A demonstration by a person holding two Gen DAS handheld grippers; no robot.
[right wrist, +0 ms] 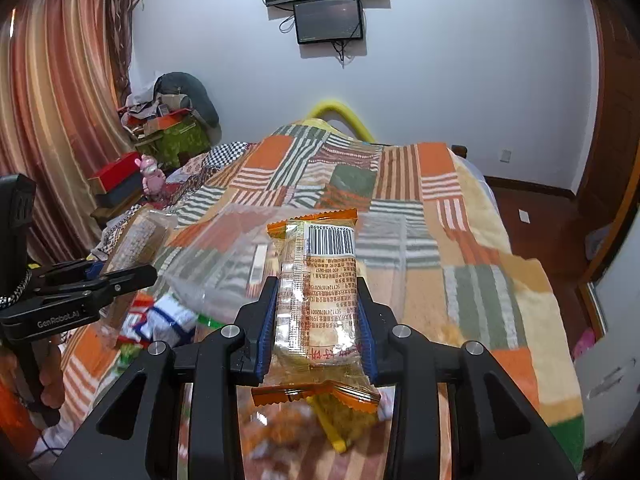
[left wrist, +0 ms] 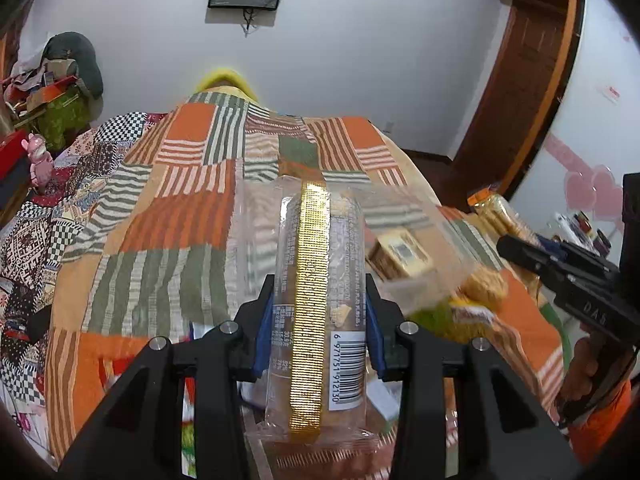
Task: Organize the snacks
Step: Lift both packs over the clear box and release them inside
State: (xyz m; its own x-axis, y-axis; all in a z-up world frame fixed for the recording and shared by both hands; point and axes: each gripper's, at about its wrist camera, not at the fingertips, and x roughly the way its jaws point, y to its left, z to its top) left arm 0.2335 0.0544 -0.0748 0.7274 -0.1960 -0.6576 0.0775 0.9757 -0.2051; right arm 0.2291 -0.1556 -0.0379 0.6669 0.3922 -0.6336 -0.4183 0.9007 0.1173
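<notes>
1. Left wrist view: left gripper (left wrist: 320, 312) clamps a clear snack pack with gold strip (left wrist: 316, 296), held above the patchwork blanket (left wrist: 180, 208)
2. Right gripper (right wrist: 318, 316) grips an orange-edged snack pack (right wrist: 320, 300); loose snacks (right wrist: 160, 320) blurred below

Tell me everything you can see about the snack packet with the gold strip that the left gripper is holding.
The snack packet is a long, clear plastic wrapper with a glittery gold strip down its middle, small printed text, and a white barcode label near its lower right. Pale, cake-like food seems to show through. It points straight away from the camera, raised above the patchwork blanket, pinched on both sides by the blue-padded fingers of the left gripper. Its crimped near end hangs loose below the fingers.
</notes>
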